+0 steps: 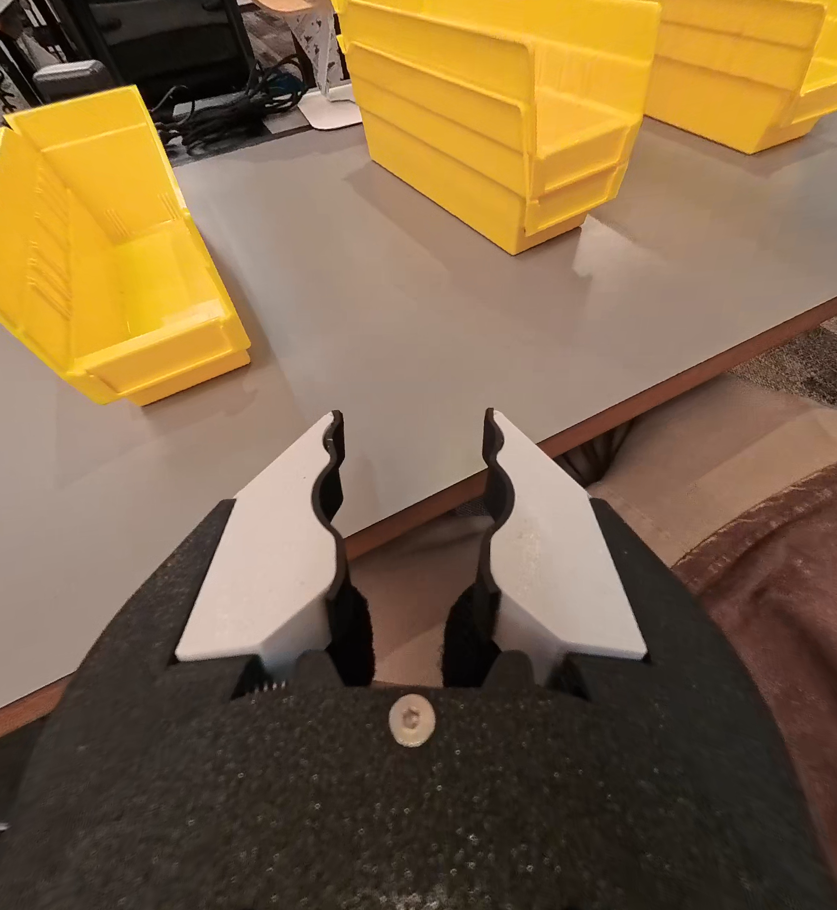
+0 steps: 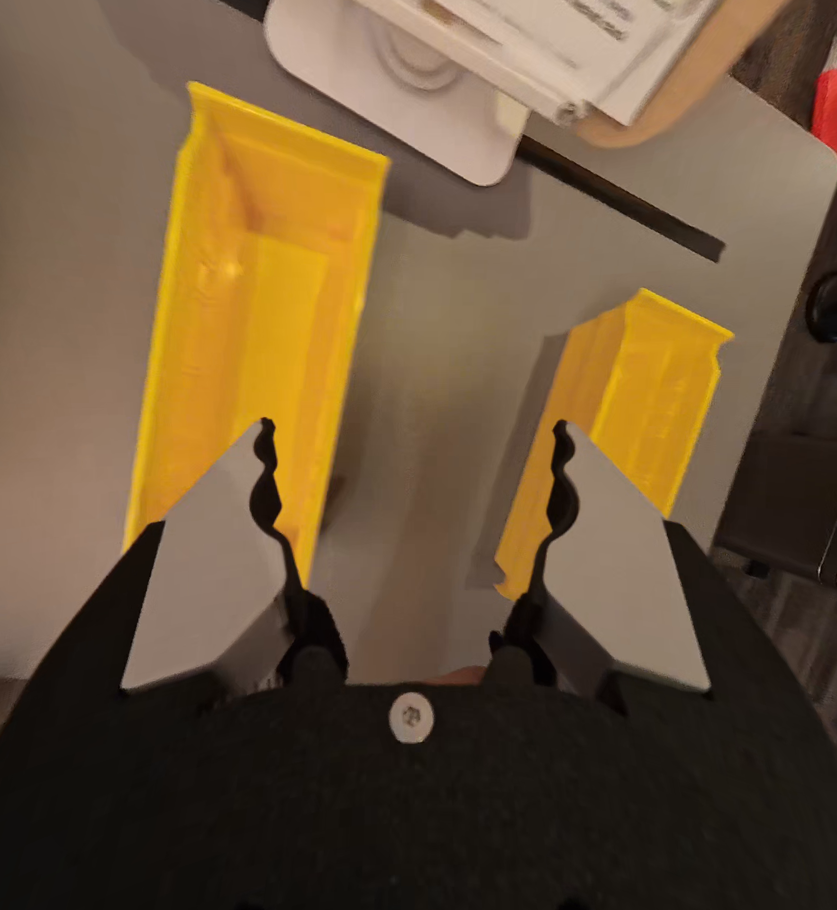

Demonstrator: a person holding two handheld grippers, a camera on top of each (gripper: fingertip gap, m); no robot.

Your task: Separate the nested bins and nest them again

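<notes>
In the left wrist view a yellow bin pair point(image 1: 111, 256), one nested in the other, sits at the left of the grey table point(image 1: 406, 320). A taller stack of nested yellow bins point(image 1: 495, 128) stands at the back, with another stack point(image 1: 731, 74) at its right. My left gripper point(image 1: 412, 423) is open and empty above the table's front edge, well short of the bins. In the right wrist view my right gripper point(image 2: 411, 431) is open and empty, looking down between a long yellow bin point(image 2: 259, 305) on the left and another yellow bin point(image 2: 648, 413) on the right.
A white stand base point(image 2: 397, 83) and a pale wooden piece point(image 2: 672, 88) lie beyond the bins in the right wrist view. The table's brown front edge point(image 1: 653, 408) runs diagonally. A person's brown sleeve point(image 1: 776, 615) is at the right. Black cables point(image 1: 229, 108) lie behind the table.
</notes>
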